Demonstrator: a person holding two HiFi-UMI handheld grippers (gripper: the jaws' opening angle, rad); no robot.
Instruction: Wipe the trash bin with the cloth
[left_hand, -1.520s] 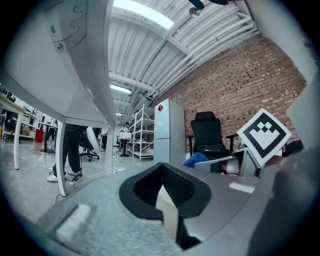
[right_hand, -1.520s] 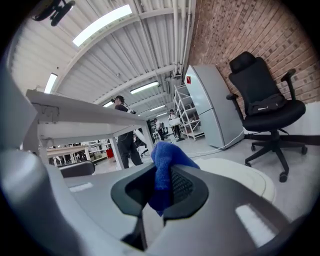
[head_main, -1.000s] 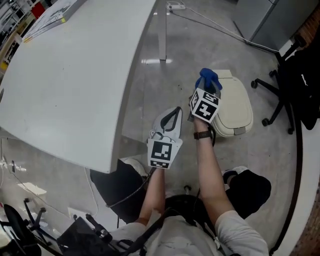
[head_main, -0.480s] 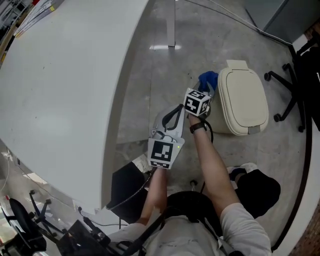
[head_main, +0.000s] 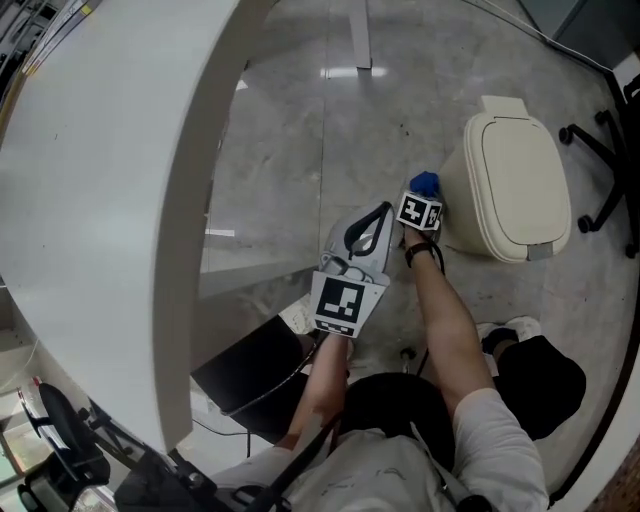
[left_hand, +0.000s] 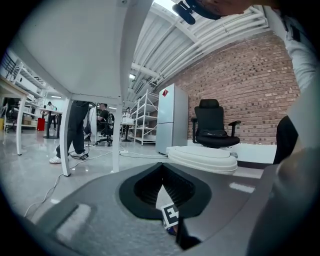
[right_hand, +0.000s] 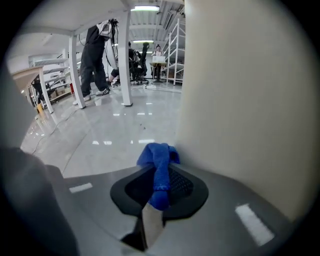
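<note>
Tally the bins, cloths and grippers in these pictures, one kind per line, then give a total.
Bins: 1, the trash bin.
Cloths: 1, the blue cloth.
Grippers: 2, the left gripper, claw shut and empty, and the right gripper, claw shut on the cloth.
Total: 4.

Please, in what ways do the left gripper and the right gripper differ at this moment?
The right gripper is shut on the blue cloth; the left gripper has its jaws together on nothing. The right gripper is close beside the wall of the trash bin, with the cloth at that wall; the left gripper is farther from the bin, over the floor. Both carry a marker cube.
</note>
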